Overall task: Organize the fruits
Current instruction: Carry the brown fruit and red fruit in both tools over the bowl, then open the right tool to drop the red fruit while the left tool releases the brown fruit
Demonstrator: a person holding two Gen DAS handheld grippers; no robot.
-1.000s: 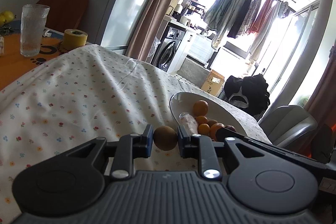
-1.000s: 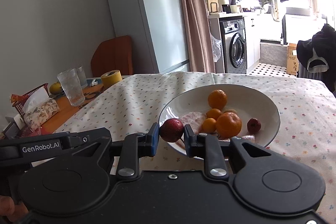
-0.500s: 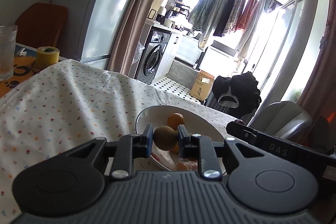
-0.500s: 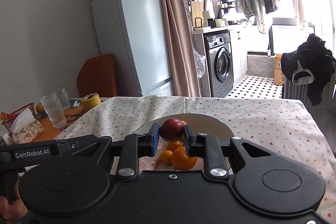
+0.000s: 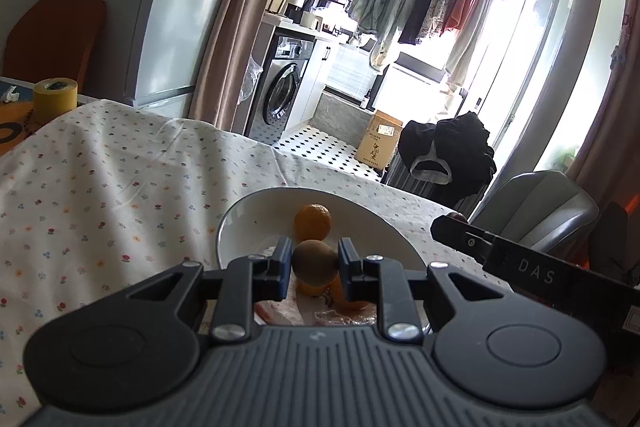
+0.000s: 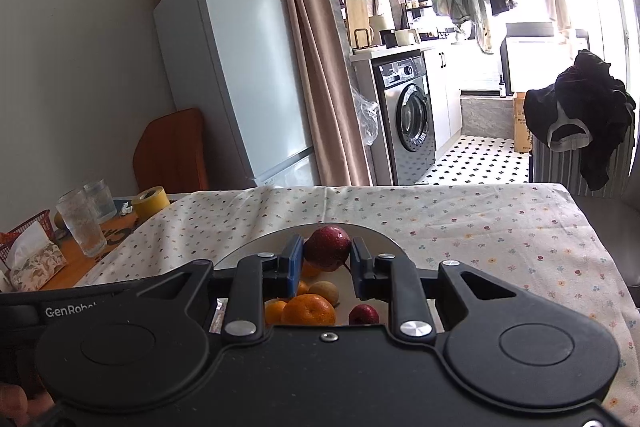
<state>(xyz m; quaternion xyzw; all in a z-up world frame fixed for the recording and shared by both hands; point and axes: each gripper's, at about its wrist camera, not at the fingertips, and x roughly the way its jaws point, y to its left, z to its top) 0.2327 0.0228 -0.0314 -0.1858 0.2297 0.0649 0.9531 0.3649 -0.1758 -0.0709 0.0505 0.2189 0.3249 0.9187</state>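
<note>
My left gripper (image 5: 314,263) is shut on a small brown round fruit (image 5: 314,261), held just above the near part of a white bowl (image 5: 240,215). An orange (image 5: 313,221) lies in the bowl beyond it, and more orange fruit shows under the fingers. My right gripper (image 6: 327,255) is shut on a dark red fruit (image 6: 327,247) over the same white bowl (image 6: 384,241). Below it the bowl holds a mandarin (image 6: 309,309), a pale brown fruit (image 6: 325,290) and a small red fruit (image 6: 363,314).
The bowl sits on a flowered tablecloth (image 6: 460,227). At the table's left end stand two glasses (image 6: 82,227), a yellow tape roll (image 6: 151,201) and a tissue box (image 6: 34,263). A grey chair (image 5: 540,211) stands at the far right corner.
Both grippers have moved forward over the bowl, each still holding its fruit. The bowl has slid from ahead of the fingers to underneath them in both views.
</note>
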